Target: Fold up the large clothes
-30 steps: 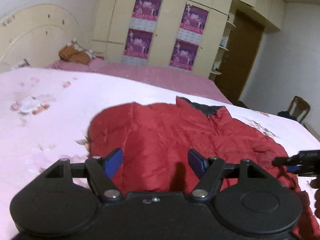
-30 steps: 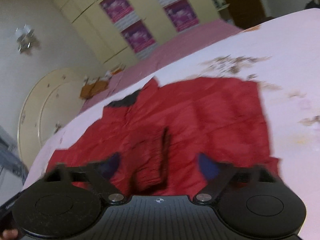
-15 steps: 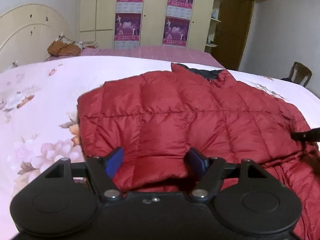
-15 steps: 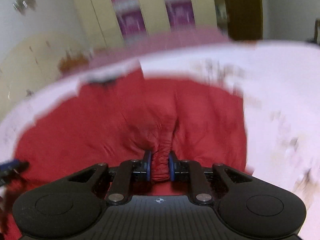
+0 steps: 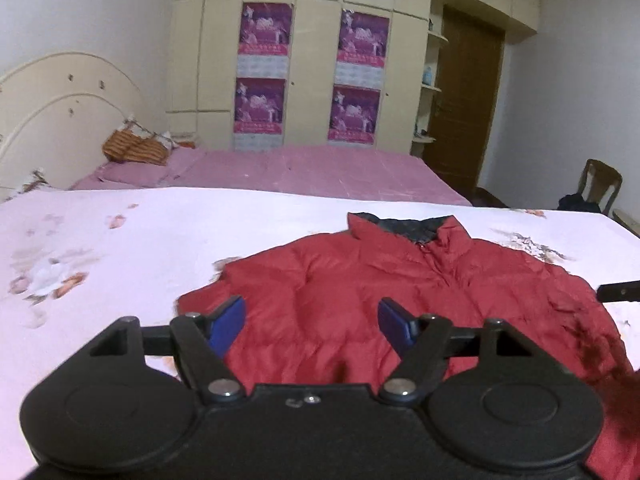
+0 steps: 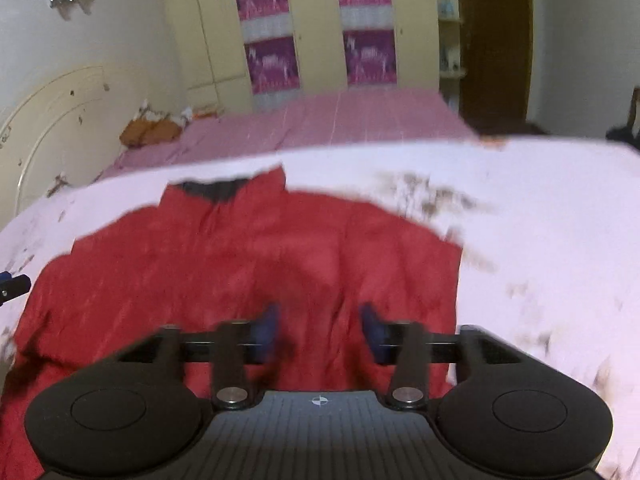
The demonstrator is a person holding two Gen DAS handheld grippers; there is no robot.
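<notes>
On the floral bedsheet [image 5: 160,232] the red puffer jacket [image 5: 360,292] lies spread flat, collar at the far side, sides already turned in by the look of it. Left gripper [image 5: 312,326] hovers over the near edge with jaws wide and nothing between them; right gripper [image 6: 320,328] has just been opening, pads clear of the fabric, nothing held. Likely between folds: next move calls for both claws to pinch the near hem and carry it toward the collar.
</notes>
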